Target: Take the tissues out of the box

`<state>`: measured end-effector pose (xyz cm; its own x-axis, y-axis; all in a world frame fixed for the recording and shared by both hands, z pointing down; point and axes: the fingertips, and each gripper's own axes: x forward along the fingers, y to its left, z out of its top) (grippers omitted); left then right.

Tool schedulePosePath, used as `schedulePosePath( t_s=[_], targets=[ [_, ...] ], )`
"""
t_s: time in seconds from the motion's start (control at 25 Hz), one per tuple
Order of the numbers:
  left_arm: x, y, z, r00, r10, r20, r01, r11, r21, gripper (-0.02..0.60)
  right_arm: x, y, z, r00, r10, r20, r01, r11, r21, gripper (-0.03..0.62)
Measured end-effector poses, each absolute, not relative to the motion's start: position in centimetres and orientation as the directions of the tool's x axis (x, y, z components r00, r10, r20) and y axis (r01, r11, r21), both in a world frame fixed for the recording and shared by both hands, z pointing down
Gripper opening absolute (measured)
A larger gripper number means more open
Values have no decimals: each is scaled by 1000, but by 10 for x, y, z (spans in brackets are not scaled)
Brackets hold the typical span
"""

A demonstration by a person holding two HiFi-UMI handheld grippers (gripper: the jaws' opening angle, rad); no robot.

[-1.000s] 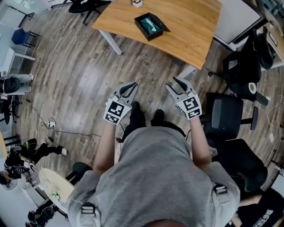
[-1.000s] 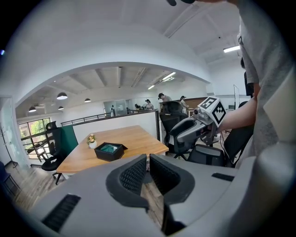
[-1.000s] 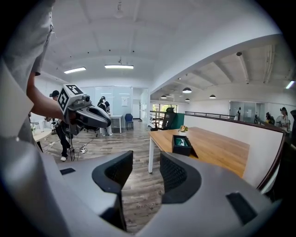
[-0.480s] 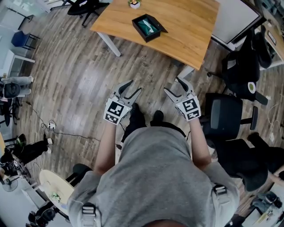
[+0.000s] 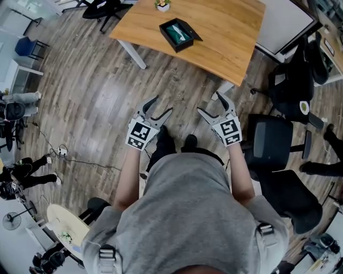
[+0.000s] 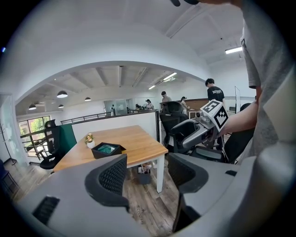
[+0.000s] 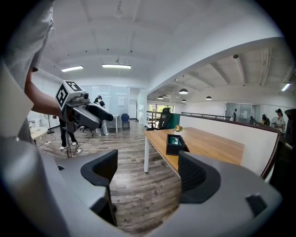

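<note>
A black tissue box (image 5: 179, 33) with teal tissues showing in its open top sits on a wooden table (image 5: 230, 37) well ahead of me; it also appears as the box (image 6: 107, 150) in the left gripper view and the box (image 7: 175, 144) in the right gripper view. My left gripper (image 5: 159, 107) and right gripper (image 5: 210, 104) hang side by side over the floor in front of my body, far short of the table. Both have just been opening; their jaws stand wide apart with nothing between them.
A small potted plant (image 5: 162, 4) stands on the table behind the box. Black office chairs (image 5: 270, 142) crowd the right side. A white partition (image 5: 284, 24) borders the table's far right. Cables (image 5: 61, 150) and gear lie on the wood floor at left. People stand in the background.
Both grippers' jaws have spread from nearly shut to wide open. The hands have stayed in place. A person at the left edge has shifted.
</note>
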<state>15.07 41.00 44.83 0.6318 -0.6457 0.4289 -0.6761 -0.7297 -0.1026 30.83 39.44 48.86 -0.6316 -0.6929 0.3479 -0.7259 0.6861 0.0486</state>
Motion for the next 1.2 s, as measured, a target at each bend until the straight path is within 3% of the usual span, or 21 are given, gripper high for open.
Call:
schedulePosePath(
  t_s=[0.52,1.2],
  targets=[
    [147,396,445,596,-697,399,-715,-687,-131,304,315,383,496,-634,-692,346,-728,684,35,408],
    [132,331,447,627,-674,391,-703,-706,-89,303,303,322,495,-596,-717,361,-756,653,49,407]
  ],
)
